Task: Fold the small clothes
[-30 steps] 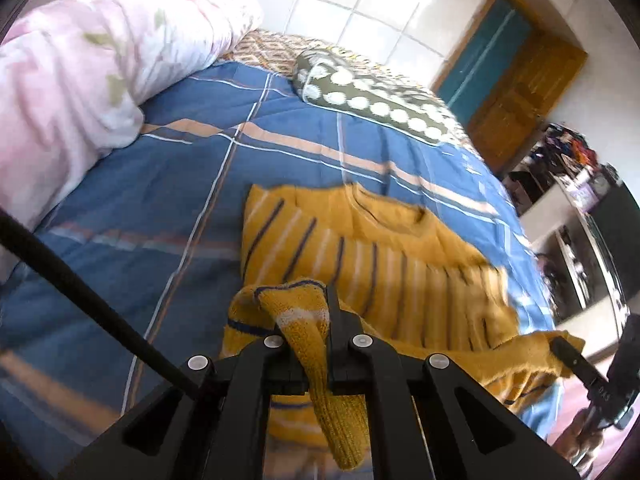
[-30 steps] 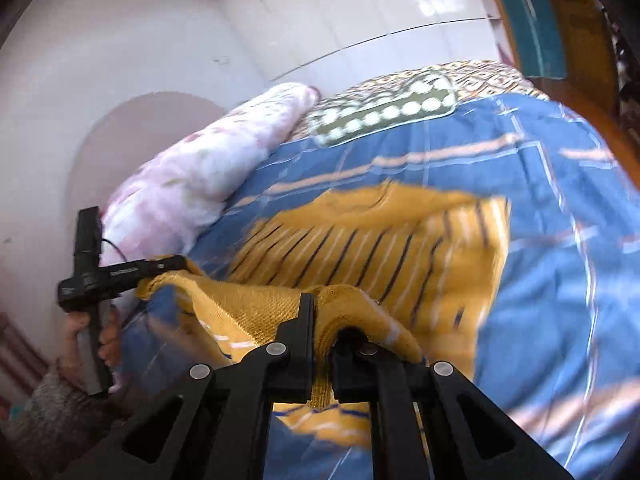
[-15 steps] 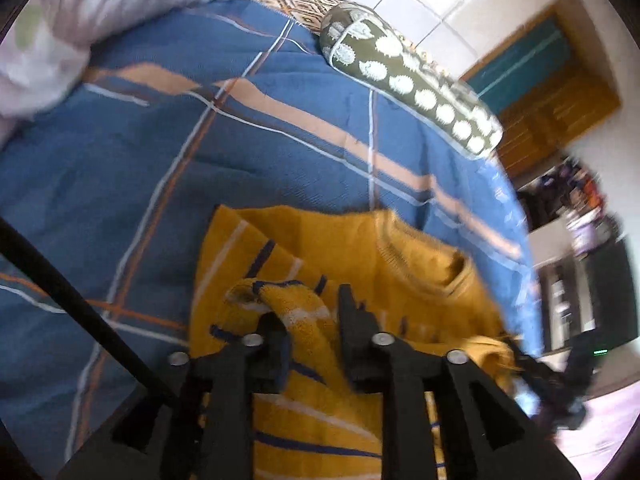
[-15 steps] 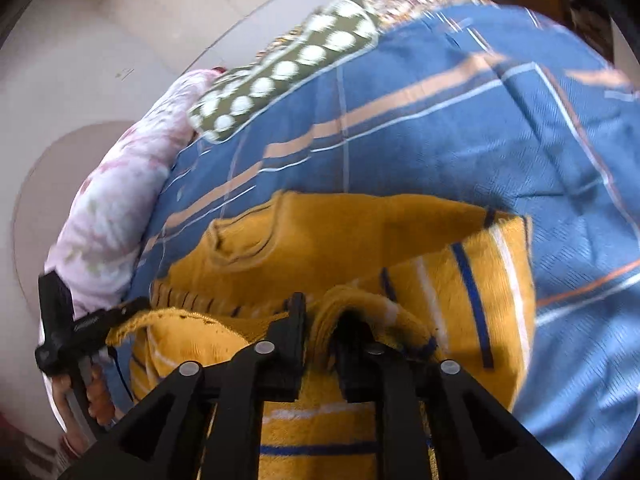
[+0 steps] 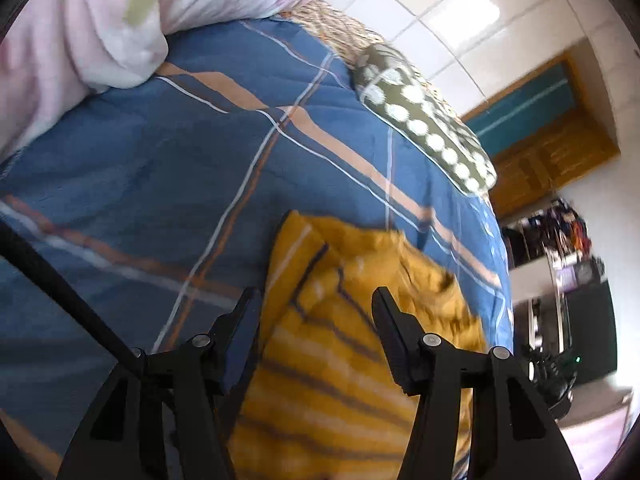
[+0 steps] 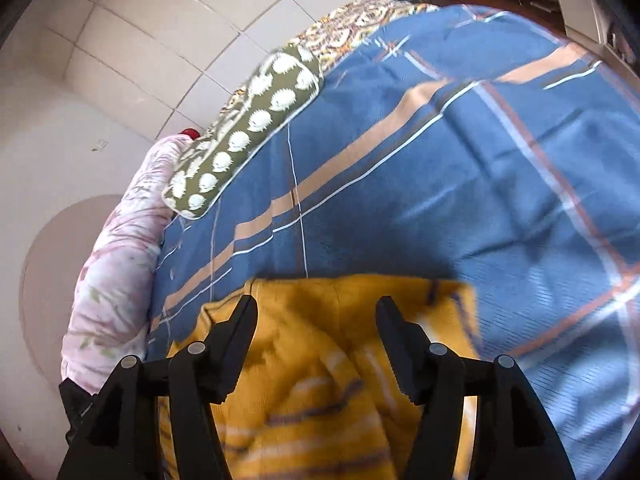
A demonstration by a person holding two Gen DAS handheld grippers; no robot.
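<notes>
A small mustard-yellow knit sweater with dark and white stripes lies folded over on a blue plaid bedspread. My left gripper hovers just over the sweater's left part, its jaws opening, and no pad presses on the fabric. In the right wrist view the same sweater fills the lower middle. My right gripper stands over it, jaws opening wide, with the knit below the gap and not pinched. The sweater's near part is hidden behind both gripper bodies.
A green pillow with white spots lies at the bed's far end, and a pink floral quilt is bunched along the left side. A tiled wall backs the bed. A wooden door and shelves stand to the right.
Both grippers were shut on folds of the sweater's hem a second ago. They carried it forward and down over the body, then let go; the fabric has dropped flat.
</notes>
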